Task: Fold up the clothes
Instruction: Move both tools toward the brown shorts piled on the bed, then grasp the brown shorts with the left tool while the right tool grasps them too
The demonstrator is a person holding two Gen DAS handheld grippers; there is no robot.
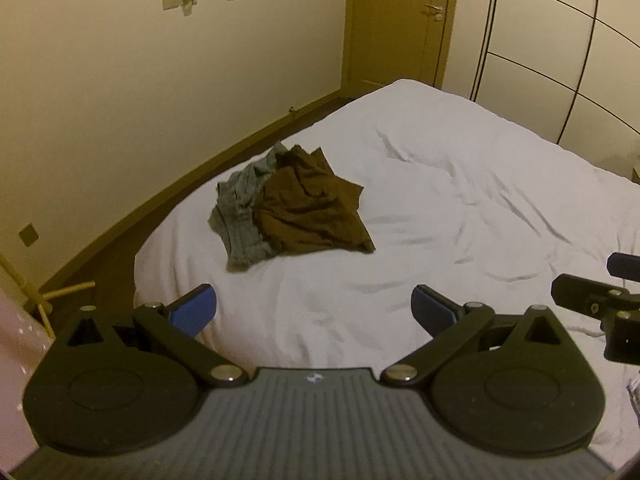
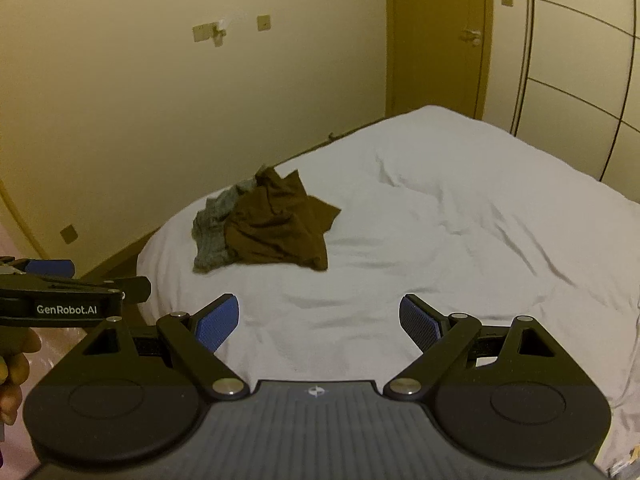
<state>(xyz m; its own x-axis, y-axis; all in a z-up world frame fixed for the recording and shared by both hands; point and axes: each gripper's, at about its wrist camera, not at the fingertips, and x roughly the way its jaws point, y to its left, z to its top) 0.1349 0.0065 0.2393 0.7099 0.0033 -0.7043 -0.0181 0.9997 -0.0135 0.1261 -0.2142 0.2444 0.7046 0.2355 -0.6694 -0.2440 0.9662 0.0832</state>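
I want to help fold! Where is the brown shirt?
In both views the brown shirt lies crumpled on the white bed, near its left edge, touching the grey garment.

A home bedroom: a white-sheeted bed (image 1: 440, 184), a wooden door (image 1: 396, 20), and panelled wardrobe fronts (image 1: 560, 52).

A bed (image 1: 460, 184) covered by a rumpled white sheet carries a crumpled brown garment (image 1: 316, 208) lying against a grey garment (image 1: 240, 216), both near the wall-side edge.
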